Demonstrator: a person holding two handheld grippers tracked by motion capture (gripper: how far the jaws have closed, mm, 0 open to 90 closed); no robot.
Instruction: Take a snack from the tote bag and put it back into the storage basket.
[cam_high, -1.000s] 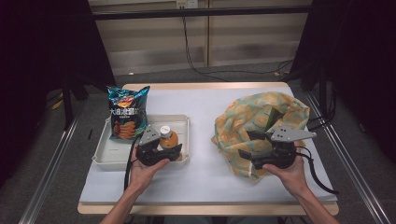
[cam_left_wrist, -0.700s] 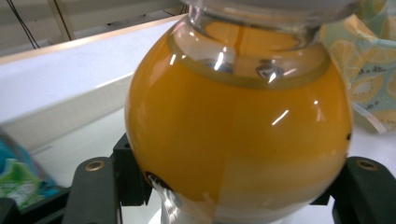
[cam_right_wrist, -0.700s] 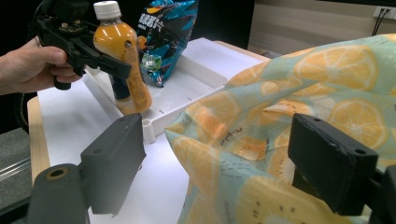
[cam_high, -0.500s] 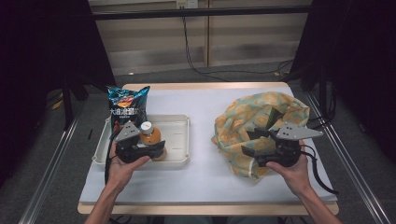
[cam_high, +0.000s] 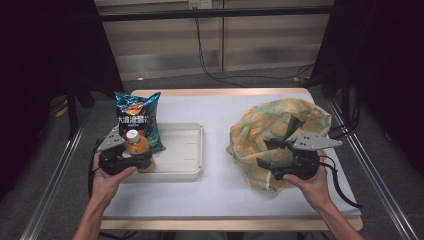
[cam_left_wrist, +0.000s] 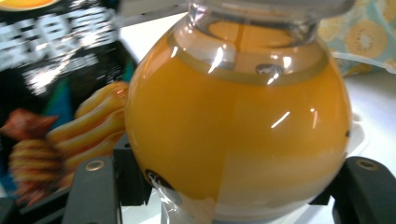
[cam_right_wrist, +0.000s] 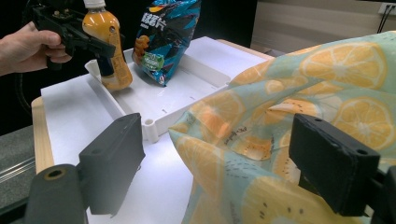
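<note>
Orange bottle (cam_high: 135, 145) now tray's (cam_high: 192, 150) left end

- One orange juice bottle (cam_high: 135, 145) stands in the white tray (cam_high: 186, 150).
- One blue snack bag (cam_high: 136, 117) leans at the tray's far left corner.
- One white tray.
- One fruit-print cloth bag (cam_high: 270, 125) lies right of the tray.

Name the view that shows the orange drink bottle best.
The right gripper view: the bottle appears whole, tilted, clamped by the left gripper over the tray. The left gripper view gives a close-up of its shoulder; the high view shows it small, mostly its cap.
</note>
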